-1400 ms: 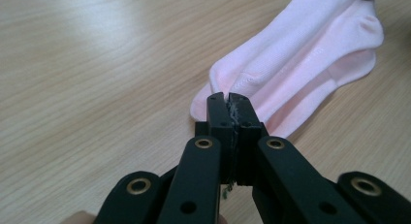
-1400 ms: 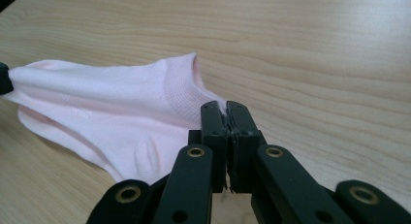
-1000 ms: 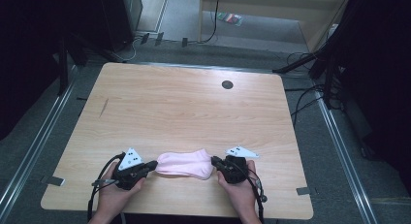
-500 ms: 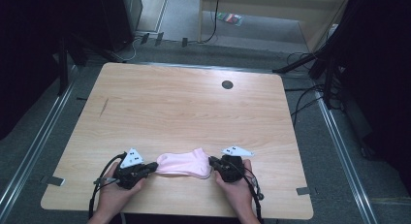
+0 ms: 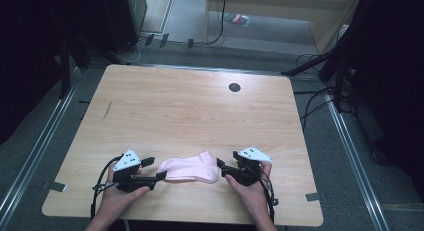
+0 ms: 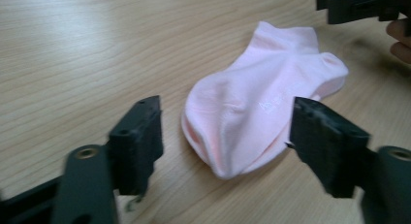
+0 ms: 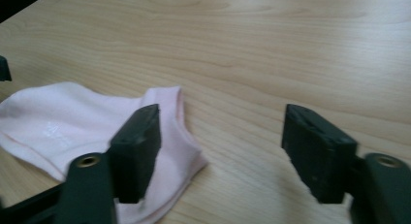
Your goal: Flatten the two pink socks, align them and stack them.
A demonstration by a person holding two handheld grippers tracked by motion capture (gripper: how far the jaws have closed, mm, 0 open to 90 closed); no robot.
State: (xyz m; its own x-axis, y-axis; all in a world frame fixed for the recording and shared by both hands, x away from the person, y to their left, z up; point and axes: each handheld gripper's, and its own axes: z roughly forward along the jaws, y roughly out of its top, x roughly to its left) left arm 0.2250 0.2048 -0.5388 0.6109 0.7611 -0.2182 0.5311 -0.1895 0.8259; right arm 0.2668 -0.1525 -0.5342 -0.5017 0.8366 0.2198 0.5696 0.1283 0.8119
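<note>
While both pairs of jaws stand wide apart, having just been opening, the pink sock (image 5: 189, 169) lies flat and free on the wooden worktop (image 5: 200, 111) between the two grippers. In the high view the left gripper (image 5: 154, 169) sits at the sock's toe end, held in the person's left hand (image 5: 120, 197), and the right gripper (image 5: 224, 168) sits at the cuff end, held in the right hand (image 5: 248, 192).

In the left gripper view the sock's rounded end (image 6: 228, 136) lies in the gap between the two black jaws, slightly ahead of their tips and nearer the right-hand jaw; neither pad presses on the cloth. The rest of the sock runs away from the jaws towards the other gripper (image 6: 361, 6) at the top right.

In the right gripper view the sock (image 7: 72, 122) lies to the left, its cuff end passing under and behind the left-hand jaw, while the gap towards the right-hand jaw shows bare worktop (image 7: 252, 54). Nothing is gripped.
</note>
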